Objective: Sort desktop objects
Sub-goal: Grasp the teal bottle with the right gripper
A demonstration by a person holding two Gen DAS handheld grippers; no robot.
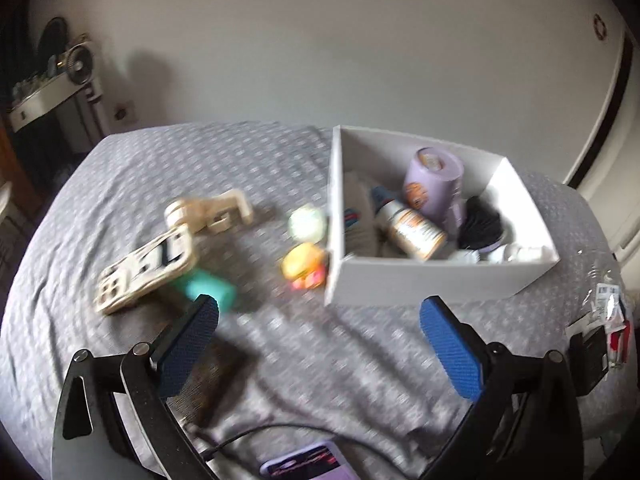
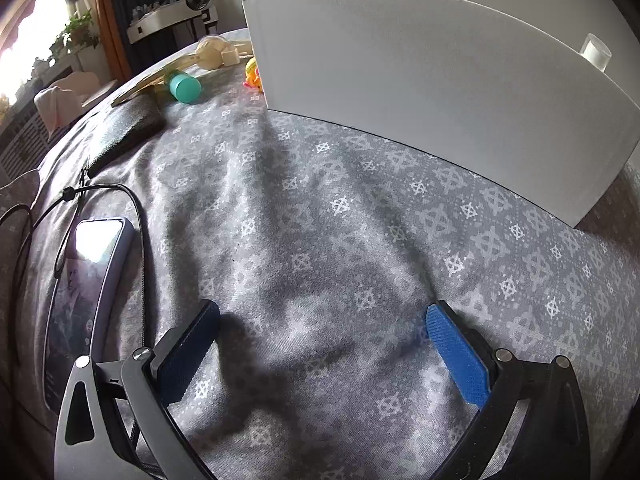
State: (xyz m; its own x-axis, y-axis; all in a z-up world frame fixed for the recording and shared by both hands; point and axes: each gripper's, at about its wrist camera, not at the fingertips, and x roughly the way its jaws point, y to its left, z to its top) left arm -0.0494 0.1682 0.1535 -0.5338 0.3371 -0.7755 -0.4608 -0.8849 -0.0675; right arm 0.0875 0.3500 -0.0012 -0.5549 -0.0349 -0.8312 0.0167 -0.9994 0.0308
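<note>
A white box (image 1: 420, 280) stands on the grey patterned cloth and holds a purple can (image 1: 434, 178), a labelled bottle (image 1: 412, 228) and a dark item (image 1: 482, 220). Left of it lie a pale green ball (image 1: 307, 222), a yellow-pink toy (image 1: 305, 266), a teal cylinder (image 1: 206, 288) and a wooden stand (image 1: 160, 252). My left gripper (image 1: 320, 320) is open and empty, above the cloth in front of the box. My right gripper (image 2: 322, 324) is open and empty, low over the cloth, with the box's wall (image 2: 440, 92) ahead of it.
A phone in a lilac case (image 2: 86, 288) with a black cable (image 2: 136, 208) lies near the front edge. A dark wallet-like case (image 2: 124, 132) lies beside the teal cylinder (image 2: 184, 86). Packets (image 1: 608, 312) sit at the table's right edge. A wall stands behind.
</note>
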